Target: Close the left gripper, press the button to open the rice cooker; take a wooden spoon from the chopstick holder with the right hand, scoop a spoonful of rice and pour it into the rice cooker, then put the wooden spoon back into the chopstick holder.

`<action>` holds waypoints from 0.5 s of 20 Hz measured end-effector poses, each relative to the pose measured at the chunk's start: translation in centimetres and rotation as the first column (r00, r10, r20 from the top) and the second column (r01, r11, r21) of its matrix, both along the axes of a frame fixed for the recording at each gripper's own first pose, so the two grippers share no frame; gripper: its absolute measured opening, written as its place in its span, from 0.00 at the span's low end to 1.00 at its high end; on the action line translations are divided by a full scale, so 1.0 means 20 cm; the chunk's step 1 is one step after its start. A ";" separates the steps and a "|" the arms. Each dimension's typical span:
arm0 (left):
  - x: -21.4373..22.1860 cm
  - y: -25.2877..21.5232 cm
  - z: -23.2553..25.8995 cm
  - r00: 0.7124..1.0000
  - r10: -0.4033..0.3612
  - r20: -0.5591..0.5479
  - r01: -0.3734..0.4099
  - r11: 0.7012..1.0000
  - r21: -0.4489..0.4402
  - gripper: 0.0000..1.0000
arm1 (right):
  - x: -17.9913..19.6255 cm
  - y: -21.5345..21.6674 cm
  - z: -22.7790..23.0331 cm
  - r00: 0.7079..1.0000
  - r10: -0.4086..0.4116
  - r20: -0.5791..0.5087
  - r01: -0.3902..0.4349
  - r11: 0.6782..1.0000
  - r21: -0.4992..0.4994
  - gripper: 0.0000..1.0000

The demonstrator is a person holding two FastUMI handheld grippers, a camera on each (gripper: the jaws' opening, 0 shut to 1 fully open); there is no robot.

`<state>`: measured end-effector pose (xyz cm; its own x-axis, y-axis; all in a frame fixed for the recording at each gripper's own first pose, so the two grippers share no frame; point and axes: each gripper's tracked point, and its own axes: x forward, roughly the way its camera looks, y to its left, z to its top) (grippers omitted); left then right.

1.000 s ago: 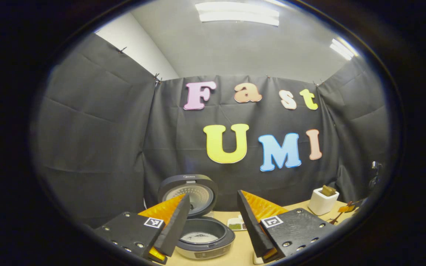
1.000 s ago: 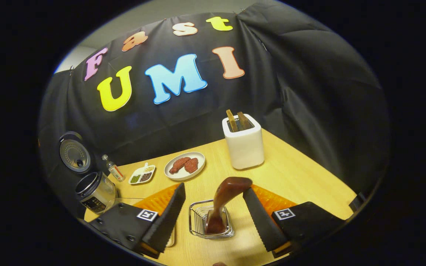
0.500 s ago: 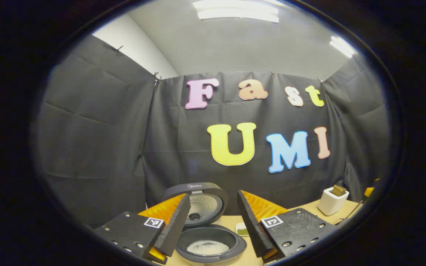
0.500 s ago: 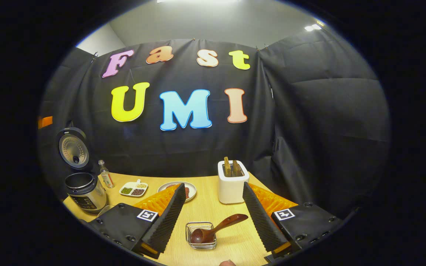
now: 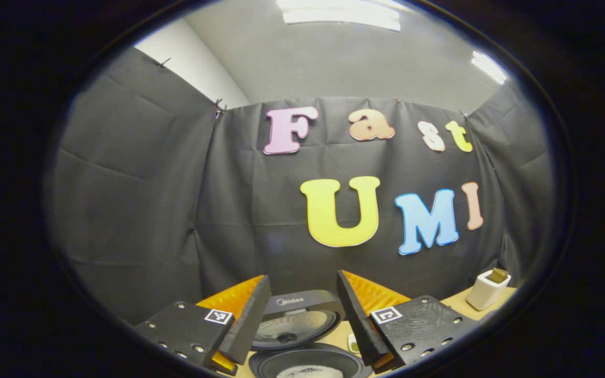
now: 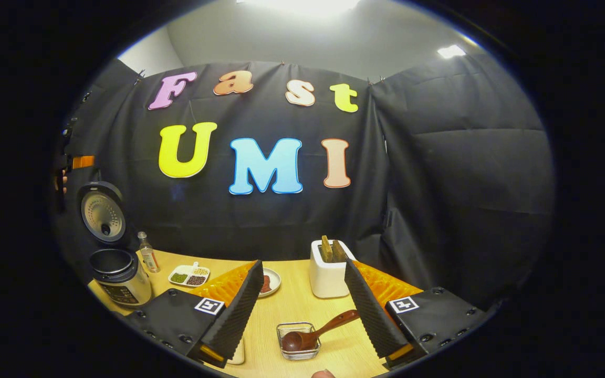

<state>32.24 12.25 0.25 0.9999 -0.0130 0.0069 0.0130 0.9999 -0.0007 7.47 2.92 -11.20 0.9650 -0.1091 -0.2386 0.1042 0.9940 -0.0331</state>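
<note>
Wooden spoon [image 6: 313, 335] rests bowl-down in wire chopstick holder [image 6: 298, 340], handle tilted right. Right gripper [image 6: 302, 307] spread, empty. Left gripper [image 5: 302, 310] spread above open rice cooker [image 5: 308, 363].

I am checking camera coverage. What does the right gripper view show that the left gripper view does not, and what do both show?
Right gripper view alone: the wooden spoon resting bowl-down in the wire holder, a small bottle, and two dishes. Left gripper view alone: rice inside the pot. Both: the open rice cooker, the white toaster and the wooden table.
</note>
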 end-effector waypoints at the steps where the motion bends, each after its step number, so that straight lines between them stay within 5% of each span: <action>1: 0.07 0.01 -0.03 1.000 0.002 -0.013 -0.002 1.000 0.003 0.80 | 0.01 0.01 0.00 1.000 -0.001 0.000 0.001 1.000 -0.006 0.98; 10: 0.47 0.16 -0.35 0.991 0.067 -0.113 -0.059 0.995 0.076 0.82 | 0.01 0.07 -0.06 0.999 0.016 -0.048 -0.017 0.999 -0.028 0.98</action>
